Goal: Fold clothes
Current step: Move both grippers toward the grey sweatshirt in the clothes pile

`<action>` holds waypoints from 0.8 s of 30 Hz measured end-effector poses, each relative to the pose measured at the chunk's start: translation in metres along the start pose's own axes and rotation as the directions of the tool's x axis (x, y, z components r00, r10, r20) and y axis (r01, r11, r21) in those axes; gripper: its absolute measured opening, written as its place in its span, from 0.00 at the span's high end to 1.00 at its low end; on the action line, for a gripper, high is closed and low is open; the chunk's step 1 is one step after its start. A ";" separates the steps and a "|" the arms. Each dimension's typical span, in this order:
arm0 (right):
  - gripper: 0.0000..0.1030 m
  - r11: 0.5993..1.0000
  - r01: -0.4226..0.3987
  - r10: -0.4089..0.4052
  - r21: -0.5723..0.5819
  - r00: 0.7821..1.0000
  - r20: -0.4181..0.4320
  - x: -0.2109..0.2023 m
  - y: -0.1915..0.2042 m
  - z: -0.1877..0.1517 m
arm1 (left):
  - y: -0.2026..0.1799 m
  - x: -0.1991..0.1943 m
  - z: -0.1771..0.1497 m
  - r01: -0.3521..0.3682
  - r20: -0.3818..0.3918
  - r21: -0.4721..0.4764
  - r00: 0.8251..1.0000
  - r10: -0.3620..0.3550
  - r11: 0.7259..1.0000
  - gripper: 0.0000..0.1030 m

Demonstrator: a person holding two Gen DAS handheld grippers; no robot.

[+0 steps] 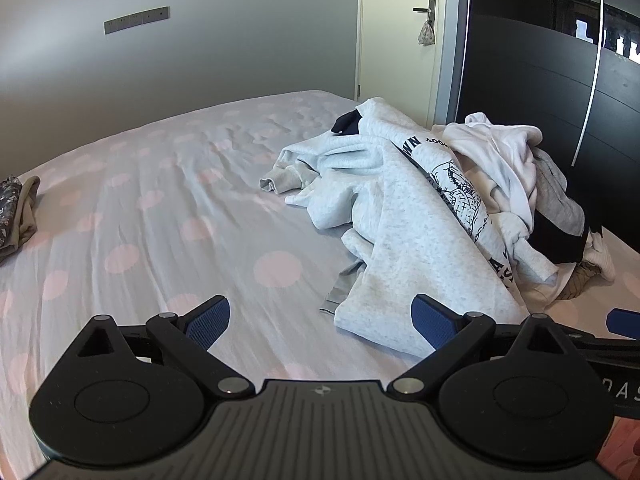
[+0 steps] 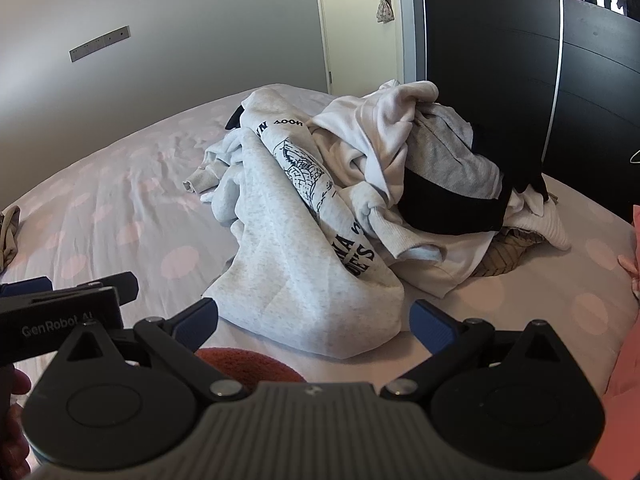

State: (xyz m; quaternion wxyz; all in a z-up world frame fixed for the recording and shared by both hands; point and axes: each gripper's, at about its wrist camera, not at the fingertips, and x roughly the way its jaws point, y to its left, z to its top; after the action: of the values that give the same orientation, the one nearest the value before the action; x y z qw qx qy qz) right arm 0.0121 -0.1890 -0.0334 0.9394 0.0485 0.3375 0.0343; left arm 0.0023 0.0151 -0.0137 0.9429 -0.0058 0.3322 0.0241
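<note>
A light grey sweatshirt with dark print lies crumpled on the bed, at the front of a heap of clothes. Behind it lie a white garment, a grey one and a black one. My left gripper is open and empty, just above the sheet, with the sweatshirt's hem by its right finger. My right gripper is open and empty, with the sweatshirt's near edge between its fingers. The left gripper also shows at the left of the right wrist view.
The bed sheet is grey with pink dots. A folded item lies at the bed's far left edge. A dark wardrobe and a white door stand behind the heap. Something pink is at the right.
</note>
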 end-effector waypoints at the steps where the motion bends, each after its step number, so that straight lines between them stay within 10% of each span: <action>1: 0.00 1.000 0.000 0.000 0.001 1.000 -0.001 0.000 0.000 0.000 | 0.000 0.000 0.000 -0.001 -0.001 0.000 1.000 0.001 1.000 0.04; 24: 0.00 1.000 -0.004 0.004 -0.017 1.000 -0.007 0.007 0.002 0.003 | 0.002 0.006 0.000 -0.002 -0.017 -0.008 1.000 0.002 1.000 0.04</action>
State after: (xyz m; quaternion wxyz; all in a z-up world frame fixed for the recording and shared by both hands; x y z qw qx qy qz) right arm 0.0192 -0.1868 -0.0355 0.9386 0.0411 0.3403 0.0393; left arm 0.0069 0.0174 -0.0170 0.9399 -0.0093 0.3402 0.0265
